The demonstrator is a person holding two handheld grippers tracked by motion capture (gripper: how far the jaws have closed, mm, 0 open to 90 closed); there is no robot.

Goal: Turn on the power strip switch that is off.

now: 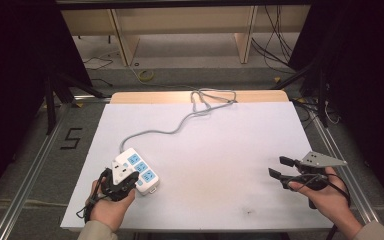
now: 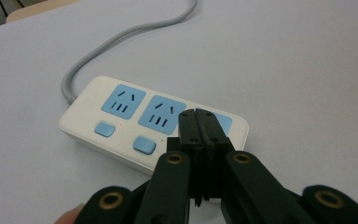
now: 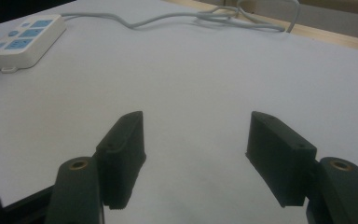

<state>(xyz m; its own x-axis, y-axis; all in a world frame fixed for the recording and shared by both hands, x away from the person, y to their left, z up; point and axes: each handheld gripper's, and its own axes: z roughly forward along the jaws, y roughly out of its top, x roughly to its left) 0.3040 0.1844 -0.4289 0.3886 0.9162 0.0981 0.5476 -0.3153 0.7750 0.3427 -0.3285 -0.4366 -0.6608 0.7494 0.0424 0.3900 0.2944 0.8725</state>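
Observation:
A white power strip (image 1: 141, 171) with three blue sockets and blue switches lies flat near the front left of the white table; its grey cable (image 1: 180, 122) runs to the far edge. In the left gripper view the left gripper (image 2: 200, 122) hovers over the strip (image 2: 121, 116) near its third socket, its jaws pressed together with nothing between them. It shows in the high view as well (image 1: 122, 181), held in a hand. The right gripper (image 1: 278, 167) sits at the front right, well away from the strip. Its jaws (image 3: 198, 135) stand wide apart over bare table.
The cable (image 3: 177, 18) loops loosely at the table's far edge, on a wooden strip (image 1: 260, 96). Metal rails (image 1: 340, 155) run along both sides of the table. Wooden shelving and dark cables stand beyond it on the floor.

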